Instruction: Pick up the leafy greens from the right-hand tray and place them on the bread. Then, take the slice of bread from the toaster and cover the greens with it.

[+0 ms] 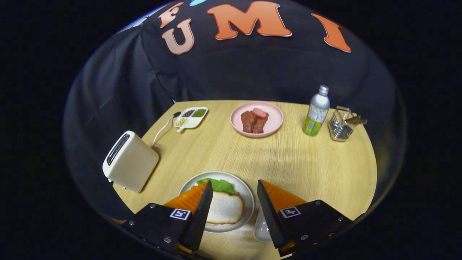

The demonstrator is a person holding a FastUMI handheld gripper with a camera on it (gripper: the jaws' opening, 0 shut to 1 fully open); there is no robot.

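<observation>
A white plate (245,196) lies on the wooden table just ahead of my fingers. On it a slice of bread (224,207) covers leafy greens (221,185), whose green edge pokes out on the far side. My gripper (234,186) hovers above the plate, open, with nothing between its fingers. The left finger overlaps the plate's left part. A cream toaster (129,161) stands at the table's left edge, its slot dark; I cannot tell what is inside. A clear tray (260,227) peeks out beside the right finger.
At the back stand a pink plate (274,121) with brown meat pieces, a small divided dish (190,117) of seeds, a green-labelled bottle (317,111) and a wire basket (340,124). The toaster's cord (163,127) runs toward the dish.
</observation>
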